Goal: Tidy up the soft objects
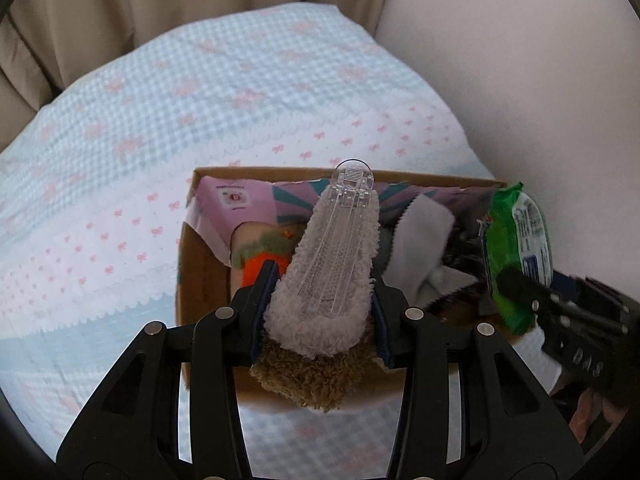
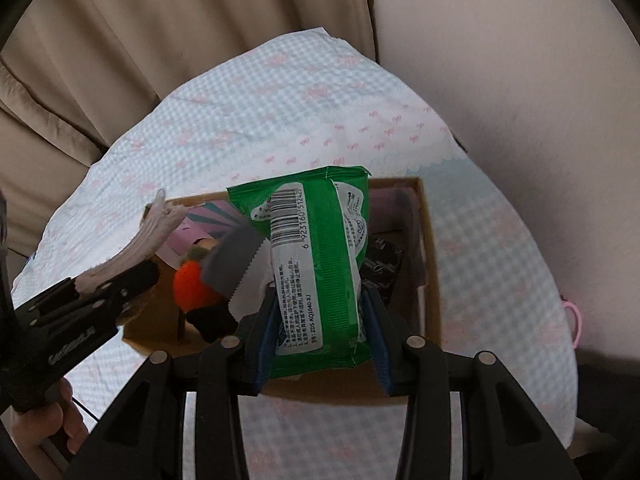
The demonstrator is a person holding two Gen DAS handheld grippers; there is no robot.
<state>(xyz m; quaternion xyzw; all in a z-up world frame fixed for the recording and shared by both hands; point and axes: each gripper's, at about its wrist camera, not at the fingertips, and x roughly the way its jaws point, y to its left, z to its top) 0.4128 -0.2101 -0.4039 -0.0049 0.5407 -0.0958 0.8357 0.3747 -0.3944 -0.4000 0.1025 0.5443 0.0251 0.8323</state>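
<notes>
My left gripper [image 1: 320, 300] is shut on a fluffy pair of socks [image 1: 320, 280], pale pink over brown, clipped in a clear plastic hanger, held above the left part of an open cardboard box [image 1: 192, 280]. My right gripper [image 2: 320, 332] is shut on a green wet-wipes pack [image 2: 320, 248], held upright above the box's right part [image 2: 430, 260]. The pack also shows in the left wrist view [image 1: 516, 248], and the socks in the right wrist view [image 2: 136, 240]. Inside the box lie an orange plush carrot [image 2: 190, 284], a grey-and-white cloth [image 1: 424, 248] and dark items.
The box stands on a table covered with a blue-and-white cloth with pink bows [image 1: 160, 120]. Beige curtains [image 1: 120, 8] hang behind, a pale wall [image 1: 540, 60] is at the right. A pink loop [image 2: 574, 320] hangs at the table's right edge.
</notes>
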